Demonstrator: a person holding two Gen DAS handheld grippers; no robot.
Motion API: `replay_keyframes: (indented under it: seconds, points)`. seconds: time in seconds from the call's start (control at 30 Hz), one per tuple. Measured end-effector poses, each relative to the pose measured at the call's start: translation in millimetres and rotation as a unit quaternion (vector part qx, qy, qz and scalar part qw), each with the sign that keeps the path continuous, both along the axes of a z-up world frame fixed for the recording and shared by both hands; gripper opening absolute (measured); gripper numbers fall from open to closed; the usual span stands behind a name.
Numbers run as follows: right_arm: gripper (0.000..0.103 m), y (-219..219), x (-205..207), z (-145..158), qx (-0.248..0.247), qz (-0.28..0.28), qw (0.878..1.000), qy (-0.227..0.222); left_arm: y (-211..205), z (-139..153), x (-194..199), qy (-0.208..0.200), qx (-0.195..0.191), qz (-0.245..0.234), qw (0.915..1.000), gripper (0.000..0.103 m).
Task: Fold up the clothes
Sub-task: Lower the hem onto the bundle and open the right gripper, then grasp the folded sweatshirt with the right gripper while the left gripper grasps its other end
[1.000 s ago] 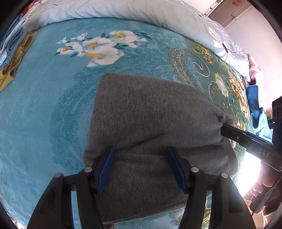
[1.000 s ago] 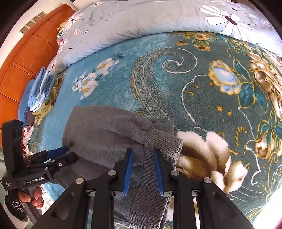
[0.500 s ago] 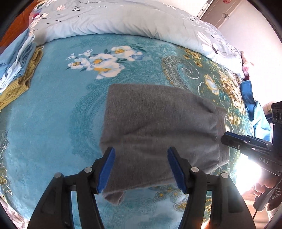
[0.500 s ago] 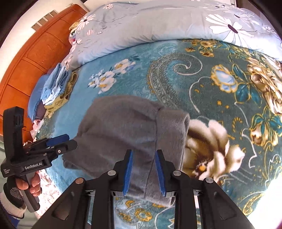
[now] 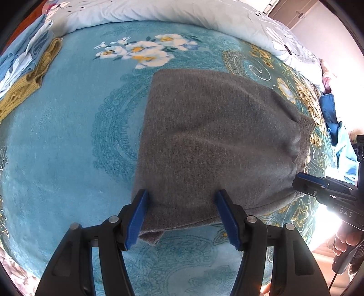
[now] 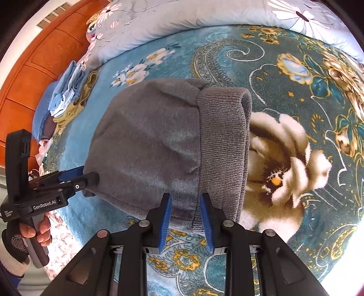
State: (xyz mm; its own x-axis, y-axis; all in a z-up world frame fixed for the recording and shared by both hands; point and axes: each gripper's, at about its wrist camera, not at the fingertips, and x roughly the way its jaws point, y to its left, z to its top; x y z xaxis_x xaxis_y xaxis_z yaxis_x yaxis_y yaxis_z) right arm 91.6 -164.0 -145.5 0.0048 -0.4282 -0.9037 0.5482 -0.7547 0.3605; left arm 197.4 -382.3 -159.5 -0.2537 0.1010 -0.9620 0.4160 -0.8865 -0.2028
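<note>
At centre of the teal floral blanket point(image 5: 68, 141) lies the grey sweater point(image 5: 211, 141), folded into a compact rectangle, ribbed hem point(image 6: 224, 145) on its 3 o'clock edge in the right wrist view. Near edge sits at 6 o'clock, a small corner of knit poking out below it.

Left gripper point(image 5: 182, 214): tongs spread wide, straddling the near edge, gripping nothing. Right gripper point(image 6: 185, 218): tongs narrow but parted, either side of the seam where hem meets body; cloth between them, no visible pinch.

Stack of blue and mustard clothes point(image 5: 25, 68) at 10 o'clock; pale floral duvet point(image 5: 159, 11) along 12 o'clock.

Judgement: scene fits either a fold just laid down or a regrip for a further fold. Any further move calls for both tongs closing squarely on the near edge, layers kept together.
</note>
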Motion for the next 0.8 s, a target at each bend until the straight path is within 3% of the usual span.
replay_keyframes:
  seconds: [0.17, 0.37, 0.43, 0.5, 0.57, 0.7, 0.8]
  points:
    - [0.029, 1, 1, 6, -0.006, 0.000, 1.000, 0.008, -1, 0, 0, 0.001, 0.000, 0.005, 1.0000, 0.063]
    - [0.031, 5, 2, 19, -0.017, -0.002, 0.999, 0.027, -2, 25, -2, 0.028, -0.018, -0.009, 0.9994, 0.063]
    - [0.060, 10, 1, 29, -0.025, -0.007, 0.999, 0.046, -7, 30, -3, 0.040, -0.017, -0.009, 0.9990, 0.066]
    - [0.076, 14, -3, 31, -0.037, -0.017, 0.998, 0.047, -12, 31, -7, 0.045, -0.013, -0.007, 0.9989, 0.072]
    - [0.082, 16, -9, 28, -0.040, -0.025, 0.998, 0.039, -18, 31, -10, 0.044, -0.020, -0.010, 0.9988, 0.080]
    - [0.103, 21, -18, 12, -0.038, -0.029, 0.999, 0.027, -31, 28, -13, 0.032, -0.030, -0.011, 0.9990, 0.091]
    - [0.103, 23, -26, 0, -0.047, -0.034, 0.998, 0.014, -45, 23, -15, 0.029, -0.020, 0.002, 0.9994, 0.092]
